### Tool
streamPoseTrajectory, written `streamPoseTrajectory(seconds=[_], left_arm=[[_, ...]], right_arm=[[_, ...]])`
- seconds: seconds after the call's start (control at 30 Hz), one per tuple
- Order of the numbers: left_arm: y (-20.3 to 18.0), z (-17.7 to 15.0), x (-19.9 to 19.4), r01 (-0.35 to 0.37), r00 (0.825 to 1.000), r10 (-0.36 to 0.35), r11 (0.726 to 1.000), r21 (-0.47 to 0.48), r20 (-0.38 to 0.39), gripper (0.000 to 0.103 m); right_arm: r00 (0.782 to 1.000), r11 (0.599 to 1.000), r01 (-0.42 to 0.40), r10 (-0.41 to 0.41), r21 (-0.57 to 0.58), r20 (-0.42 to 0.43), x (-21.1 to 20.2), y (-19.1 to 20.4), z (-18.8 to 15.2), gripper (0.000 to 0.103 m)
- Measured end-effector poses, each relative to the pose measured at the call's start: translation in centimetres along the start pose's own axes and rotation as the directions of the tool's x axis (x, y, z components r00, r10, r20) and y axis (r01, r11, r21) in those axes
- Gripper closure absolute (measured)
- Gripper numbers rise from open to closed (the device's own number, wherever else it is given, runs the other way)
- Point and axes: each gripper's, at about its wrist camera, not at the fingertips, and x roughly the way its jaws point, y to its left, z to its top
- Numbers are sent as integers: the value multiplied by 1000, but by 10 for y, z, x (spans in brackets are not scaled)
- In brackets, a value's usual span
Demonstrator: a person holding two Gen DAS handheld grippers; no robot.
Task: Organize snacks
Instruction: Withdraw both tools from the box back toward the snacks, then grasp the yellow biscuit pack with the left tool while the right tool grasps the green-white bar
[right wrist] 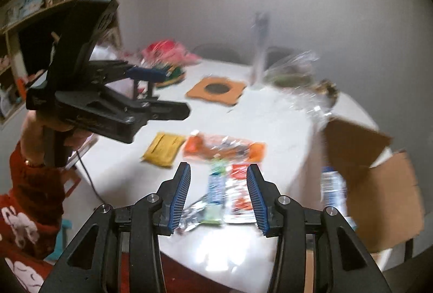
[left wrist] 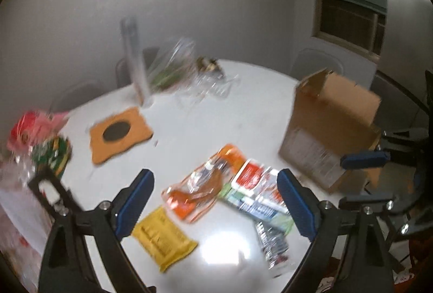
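Observation:
Several snack packets lie on the white round table [left wrist: 189, 125]: an orange one [left wrist: 205, 184], a red and white one [left wrist: 251, 179], a yellow one [left wrist: 162, 236], a blue-green bar [left wrist: 257, 209] and a silver one [left wrist: 273, 241]. My left gripper [left wrist: 216, 176] hangs open above them, holding nothing. My right gripper [right wrist: 218, 168] is open and empty over the blue-green bar [right wrist: 216, 184] and the red and white packet [right wrist: 238, 193]. An open cardboard box [right wrist: 379, 171] stands at the right, with a blurred blue and white packet [right wrist: 331, 184] at its mouth. The yellow packet [right wrist: 162, 149] and the orange one [right wrist: 224, 149] lie farther in.
An orange mat [left wrist: 120, 134] with a dark oval, a clear tube [left wrist: 134, 60] and crinkled plastic bags [left wrist: 173, 65] sit at the table's far side. Red and green bags [left wrist: 38, 136] crowd the left edge. A person's hand [right wrist: 35, 130] holds the left gripper [right wrist: 165, 91]. Shelves [right wrist: 40, 3] stand at the left.

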Motion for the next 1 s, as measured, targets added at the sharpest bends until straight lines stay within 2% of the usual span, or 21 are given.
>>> streamPoseTrajectory(seconds=[0.1, 0.2, 0.3, 0.4, 0.6, 0.87, 1.0], left_arm=[[19, -29, 23, -17, 999, 14, 998, -61, -49, 12], [36, -54, 48, -65, 992, 52, 992, -109, -113, 12], [53, -76, 70, -128, 980, 100, 979, -160, -171, 12], [67, -93, 87, -139, 972, 89, 964, -226, -219, 12], [73, -101, 103, -172, 963, 107, 951, -258, -248, 12], [74, -96, 120, -226, 948, 161, 948, -225, -276, 13], [76, -95, 126, -240, 945, 171, 941, -238, -279, 19]], right_arm=[[998, 1000, -28, 28, 5, -49, 35, 8, -12, 64], [995, 999, -44, 47, 28, -94, 71, 7, -30, 64], [992, 999, -17, 21, 27, -122, 102, 4, -45, 64], [990, 1000, 8, -6, 18, -138, 123, 0, -56, 64], [991, 999, 48, -49, -8, -125, 140, -5, -61, 64], [991, 1000, 25, -26, -8, -135, 151, -10, -62, 63], [991, 1000, 17, -18, -4, -131, 152, -11, -62, 63]])
